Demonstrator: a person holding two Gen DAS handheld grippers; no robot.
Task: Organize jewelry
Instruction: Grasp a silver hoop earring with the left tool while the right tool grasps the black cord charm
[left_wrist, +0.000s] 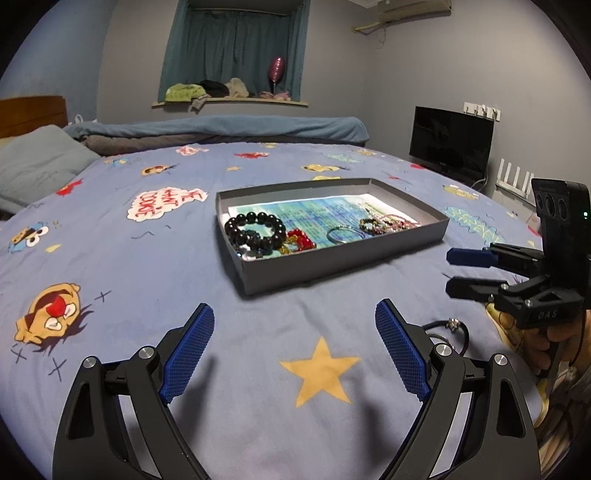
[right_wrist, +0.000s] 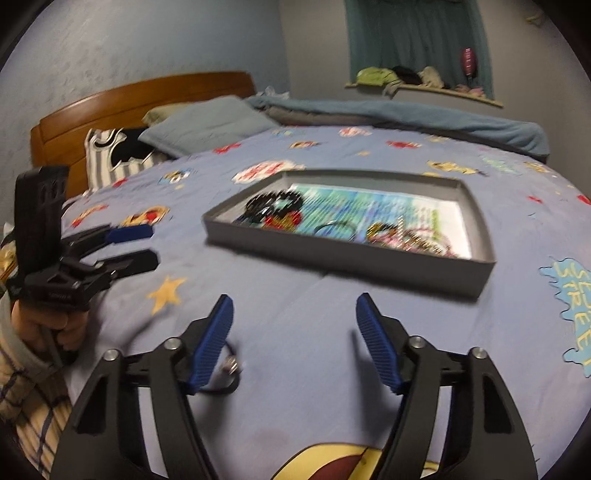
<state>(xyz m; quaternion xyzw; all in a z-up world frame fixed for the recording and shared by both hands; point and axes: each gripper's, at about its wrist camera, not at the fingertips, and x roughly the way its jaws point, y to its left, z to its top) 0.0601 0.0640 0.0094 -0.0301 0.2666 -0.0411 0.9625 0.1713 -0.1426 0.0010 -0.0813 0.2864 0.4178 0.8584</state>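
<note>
A shallow grey tray (left_wrist: 343, 262) lies on the bed and holds a black bead bracelet (left_wrist: 255, 230), a red bead piece (left_wrist: 301, 238), a silver bangle (left_wrist: 345, 234) and a heap of mixed bracelets (left_wrist: 388, 223). A black cord with a silver charm (right_wrist: 231, 365) lies on the sheet outside the tray (right_wrist: 332, 254). My right gripper (right_wrist: 294, 301) hovers open just above the cord, which shows beside its left finger, not pinched. My left gripper (left_wrist: 294, 310) is open and empty, short of the tray's near side. Each gripper shows in the other's view: right gripper (left_wrist: 451, 272), left gripper (right_wrist: 151, 244).
The bed has a blue cartoon-print sheet (left_wrist: 147, 266), with pillows (right_wrist: 207, 122) and a wooden headboard (right_wrist: 140, 99) at one end and a folded blue blanket (left_wrist: 221, 127) beyond the tray. A dark monitor (left_wrist: 450, 142) stands past the bed's far right corner. A person's hand (right_wrist: 48, 325) grips the left tool.
</note>
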